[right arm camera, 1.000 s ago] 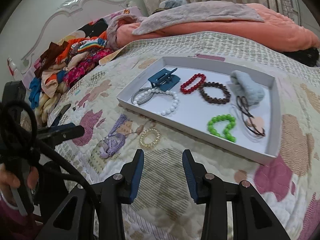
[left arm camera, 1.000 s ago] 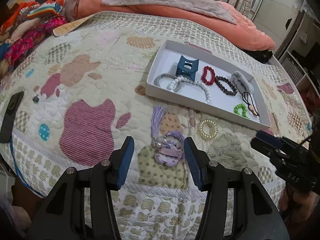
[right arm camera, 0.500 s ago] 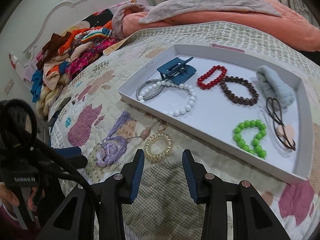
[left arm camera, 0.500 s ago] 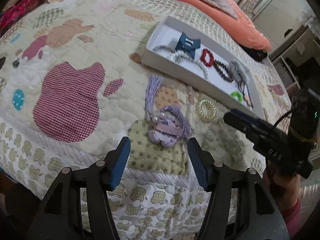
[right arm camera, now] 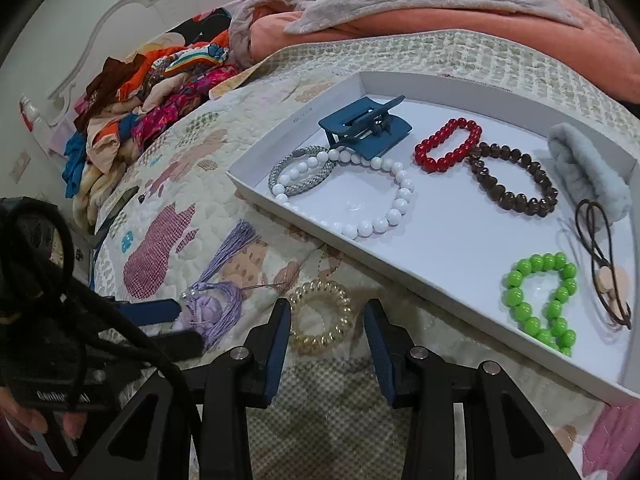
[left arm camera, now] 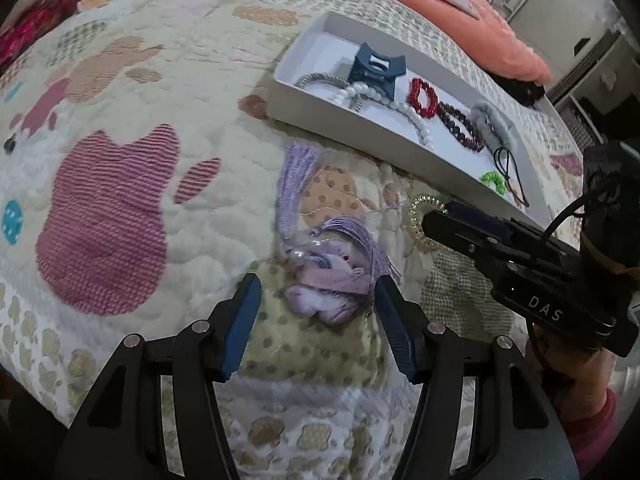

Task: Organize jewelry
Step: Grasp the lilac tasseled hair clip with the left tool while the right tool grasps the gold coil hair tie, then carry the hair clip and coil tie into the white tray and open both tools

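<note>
A white tray (right arm camera: pixel 460 240) on the quilt holds a blue hair claw (right arm camera: pixel 366 128), white (right arm camera: pixel 384 200), red (right arm camera: pixel 448 145), brown (right arm camera: pixel 516 178) and green (right arm camera: pixel 544 300) bead bracelets and hair ties. A purple tassel hair piece (left arm camera: pixel 332 276) lies on the quilt in front of the tray; my open left gripper (left arm camera: pixel 318 304) straddles its near end. A gold spiral hair tie (right arm camera: pixel 322 316) lies beside it; my open right gripper (right arm camera: pixel 326 328) reaches around it. The tassel piece (right arm camera: pixel 216 300) and left gripper (right arm camera: pixel 160 328) also show in the right wrist view.
A pile of colourful clothes (right arm camera: pixel 152 96) lies at the bed's far left, with an orange blanket (right arm camera: pixel 460 32) and grey cloth behind the tray. The quilt's front edge (left arm camera: pixel 280 432) drops off just under my left gripper. The right gripper (left arm camera: pixel 440 220) crosses the left wrist view.
Both grippers moved forward and down. The left one now straddles the purple tassel piece; the right one now has the gold spiral tie between its fingers. Both stay open.
</note>
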Action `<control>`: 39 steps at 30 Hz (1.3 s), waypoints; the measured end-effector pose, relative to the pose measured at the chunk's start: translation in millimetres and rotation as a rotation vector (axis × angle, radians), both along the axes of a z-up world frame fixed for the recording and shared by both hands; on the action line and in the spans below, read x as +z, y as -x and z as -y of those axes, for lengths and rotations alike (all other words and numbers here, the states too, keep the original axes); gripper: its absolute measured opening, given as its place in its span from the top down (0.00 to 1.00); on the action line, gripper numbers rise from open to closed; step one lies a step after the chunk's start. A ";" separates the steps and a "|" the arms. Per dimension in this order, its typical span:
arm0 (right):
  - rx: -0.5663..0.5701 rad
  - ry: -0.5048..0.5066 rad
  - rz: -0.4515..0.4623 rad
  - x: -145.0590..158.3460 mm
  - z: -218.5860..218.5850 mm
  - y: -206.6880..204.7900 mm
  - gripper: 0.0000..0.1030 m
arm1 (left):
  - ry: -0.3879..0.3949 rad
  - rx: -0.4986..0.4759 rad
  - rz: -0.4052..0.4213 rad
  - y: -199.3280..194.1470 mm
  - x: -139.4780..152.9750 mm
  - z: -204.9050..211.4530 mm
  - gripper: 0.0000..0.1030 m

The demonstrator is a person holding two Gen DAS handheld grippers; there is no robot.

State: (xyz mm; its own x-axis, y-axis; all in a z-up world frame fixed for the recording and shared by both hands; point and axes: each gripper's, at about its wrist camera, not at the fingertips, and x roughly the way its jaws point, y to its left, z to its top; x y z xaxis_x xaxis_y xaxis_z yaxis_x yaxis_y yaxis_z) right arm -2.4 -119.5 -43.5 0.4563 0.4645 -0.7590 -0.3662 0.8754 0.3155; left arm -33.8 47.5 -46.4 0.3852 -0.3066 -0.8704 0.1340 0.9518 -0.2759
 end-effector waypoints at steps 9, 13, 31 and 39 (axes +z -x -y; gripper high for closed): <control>0.032 0.024 0.048 0.9 -0.1 7.6 0.90 | 0.011 -0.050 0.030 1.0 -1.4 -0.5 0.62; 0.035 0.015 0.075 11.9 4.4 18.0 0.90 | 0.010 -0.066 0.049 9.7 6.8 -3.3 0.62; -0.070 -0.023 0.198 85.1 49.4 54.7 0.90 | 0.008 -0.104 0.264 8.9 105.0 16.0 0.62; -0.130 -0.023 0.224 99.4 73.3 54.4 0.90 | -0.029 -0.142 0.326 -9.1 131.3 46.3 0.62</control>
